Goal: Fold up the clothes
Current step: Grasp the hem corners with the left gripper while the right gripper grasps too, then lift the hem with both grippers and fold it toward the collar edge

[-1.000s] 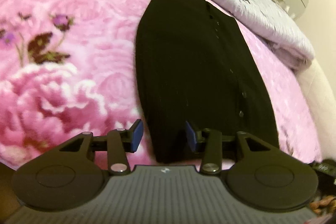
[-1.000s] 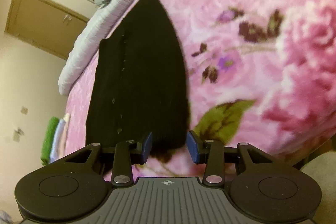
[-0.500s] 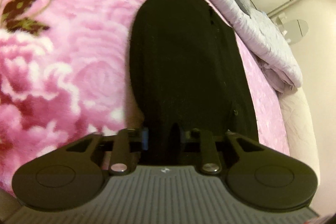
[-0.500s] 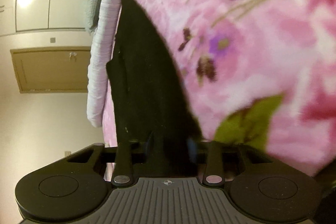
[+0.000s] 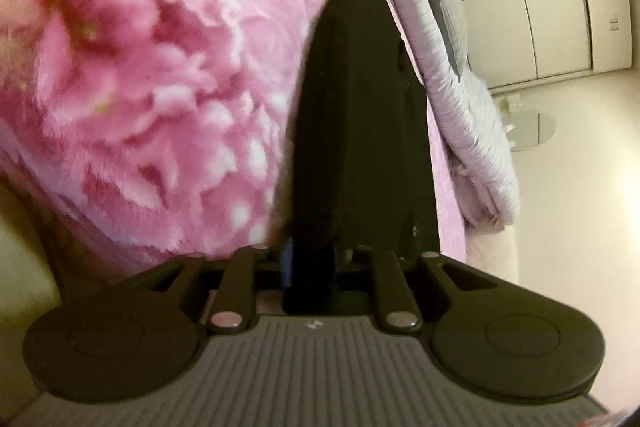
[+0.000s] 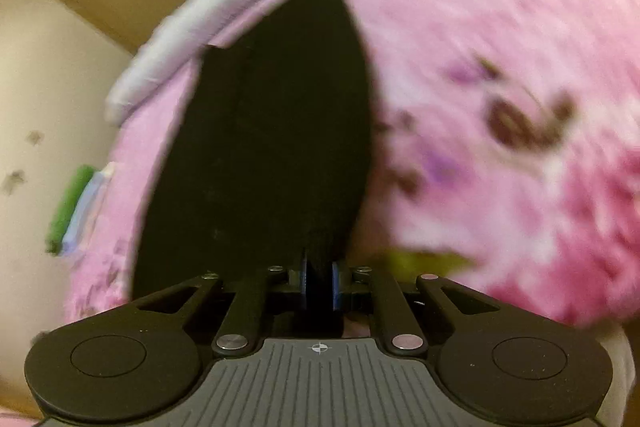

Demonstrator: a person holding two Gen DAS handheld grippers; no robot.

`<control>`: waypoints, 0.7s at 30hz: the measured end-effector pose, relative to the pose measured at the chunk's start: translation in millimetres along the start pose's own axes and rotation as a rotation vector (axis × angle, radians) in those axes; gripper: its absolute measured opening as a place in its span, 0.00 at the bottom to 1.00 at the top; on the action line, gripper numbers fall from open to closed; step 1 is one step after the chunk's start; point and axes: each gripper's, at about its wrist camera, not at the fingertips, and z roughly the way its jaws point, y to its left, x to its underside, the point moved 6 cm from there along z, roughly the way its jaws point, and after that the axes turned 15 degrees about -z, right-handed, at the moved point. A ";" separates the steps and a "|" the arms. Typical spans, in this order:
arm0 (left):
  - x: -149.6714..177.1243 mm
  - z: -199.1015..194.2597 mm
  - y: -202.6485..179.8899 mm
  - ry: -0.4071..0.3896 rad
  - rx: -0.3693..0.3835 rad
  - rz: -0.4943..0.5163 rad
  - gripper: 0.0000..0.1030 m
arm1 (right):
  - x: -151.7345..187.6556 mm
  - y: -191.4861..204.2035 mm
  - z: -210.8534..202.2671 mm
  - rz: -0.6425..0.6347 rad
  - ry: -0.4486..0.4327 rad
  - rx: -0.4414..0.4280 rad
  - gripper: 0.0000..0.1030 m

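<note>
Both grippers pinch the near hem of the black buttoned garment (image 5: 360, 131) lying lengthwise on the pink floral blanket (image 5: 160, 87): left gripper (image 5: 310, 259) reopened slightly yet cloth's gripped, right gripper (image 6: 319, 277) clamped; next, I'd judge, lift 2 corners toward the far edge.

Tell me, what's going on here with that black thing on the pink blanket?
A person is folding a long black garment laid out on a pink flowered blanket, using a pair of hand-held tongs in each hand. The right tongs are pinched shut on the garment's near edge. The left tongs also have the near edge between them; their jaws have just been opening a little, so how firmly they hold is unclear. A pale quilt lies along the blanket's far edge.
</note>
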 end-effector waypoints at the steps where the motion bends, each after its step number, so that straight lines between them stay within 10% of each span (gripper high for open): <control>1: -0.5 -2.1 -7.3 -0.008 -0.030 0.067 0.22 | 2.0 -7.4 -3.5 0.063 -0.028 -0.051 0.14; 5: -2.1 2.7 -26.8 -0.013 -0.084 0.208 0.33 | -3.7 -30.0 -3.6 0.205 -0.077 -0.129 0.54; 9: 0.8 21.4 -29.2 -0.007 -0.079 0.187 0.23 | -12.3 -36.1 16.3 0.262 -0.085 -0.172 0.56; 10: 1.8 24.2 -30.1 -0.009 -0.086 0.193 0.17 | -13.6 -34.8 20.1 0.268 -0.093 -0.199 0.56; 13: 2.5 20.2 -34.8 -0.007 -0.090 0.224 0.09 | -13.2 -27.6 29.3 0.248 -0.034 -0.204 0.13; 21: 28.6 -20.2 -52.2 -0.025 -0.050 0.337 0.07 | -38.9 5.2 -16.4 0.104 -0.129 -0.211 0.08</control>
